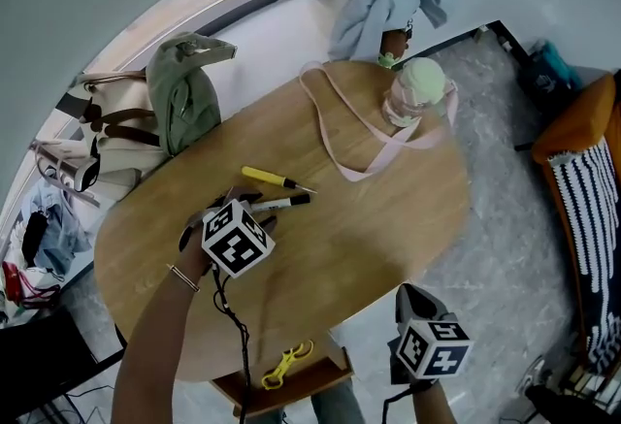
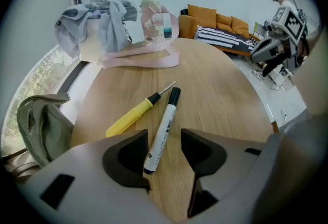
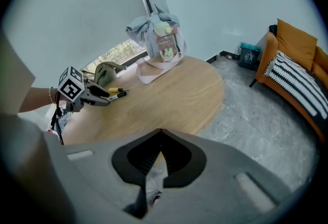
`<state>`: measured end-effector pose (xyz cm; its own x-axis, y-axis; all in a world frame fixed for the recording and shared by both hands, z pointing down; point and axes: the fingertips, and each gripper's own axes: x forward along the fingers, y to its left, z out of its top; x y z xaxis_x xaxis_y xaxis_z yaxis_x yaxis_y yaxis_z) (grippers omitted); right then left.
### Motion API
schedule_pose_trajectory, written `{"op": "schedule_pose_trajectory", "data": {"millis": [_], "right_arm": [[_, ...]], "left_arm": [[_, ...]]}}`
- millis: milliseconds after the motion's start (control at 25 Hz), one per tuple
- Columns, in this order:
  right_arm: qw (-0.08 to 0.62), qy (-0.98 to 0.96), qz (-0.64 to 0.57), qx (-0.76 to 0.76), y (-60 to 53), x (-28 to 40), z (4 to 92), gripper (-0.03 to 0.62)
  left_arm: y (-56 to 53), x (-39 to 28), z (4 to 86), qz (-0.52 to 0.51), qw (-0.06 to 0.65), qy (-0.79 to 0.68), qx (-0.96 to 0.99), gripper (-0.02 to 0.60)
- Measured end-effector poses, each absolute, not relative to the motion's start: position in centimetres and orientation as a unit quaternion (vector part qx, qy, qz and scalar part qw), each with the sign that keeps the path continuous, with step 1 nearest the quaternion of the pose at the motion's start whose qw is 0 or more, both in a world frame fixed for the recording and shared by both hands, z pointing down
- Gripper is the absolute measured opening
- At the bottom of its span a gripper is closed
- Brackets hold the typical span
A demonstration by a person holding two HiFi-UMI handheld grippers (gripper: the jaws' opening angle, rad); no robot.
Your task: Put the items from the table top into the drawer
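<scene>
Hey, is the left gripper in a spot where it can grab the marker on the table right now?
Probably yes. The left gripper has its jaws open on either side of the marker's near end, not yet pressing it. The screwdriver lies beside it, outside the jaws.

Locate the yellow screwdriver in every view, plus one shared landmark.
Head view: screwdriver near centre, just above the marker.
Left gripper view: screwdriver centre-left, left of the marker.
Right gripper view: screwdriver tiny, far left.
Landmark: pink bag, visible in all three.
</scene>
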<state>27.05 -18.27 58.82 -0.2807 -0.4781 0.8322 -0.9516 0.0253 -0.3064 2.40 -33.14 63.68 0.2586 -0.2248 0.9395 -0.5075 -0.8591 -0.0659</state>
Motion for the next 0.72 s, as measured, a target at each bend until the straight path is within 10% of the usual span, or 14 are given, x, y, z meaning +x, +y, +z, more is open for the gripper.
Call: {"op": "schedule_pose_trajectory", "data": {"millis": [720], "right_arm": [[0.255, -0.663, 0.443, 0.547, -17.9, 27.6, 58.7, 0.005]], "left_arm": [[-31.6, 3.8, 64.4, 0.595, 0.146, -0.153, 0.775, 0.067]]}}
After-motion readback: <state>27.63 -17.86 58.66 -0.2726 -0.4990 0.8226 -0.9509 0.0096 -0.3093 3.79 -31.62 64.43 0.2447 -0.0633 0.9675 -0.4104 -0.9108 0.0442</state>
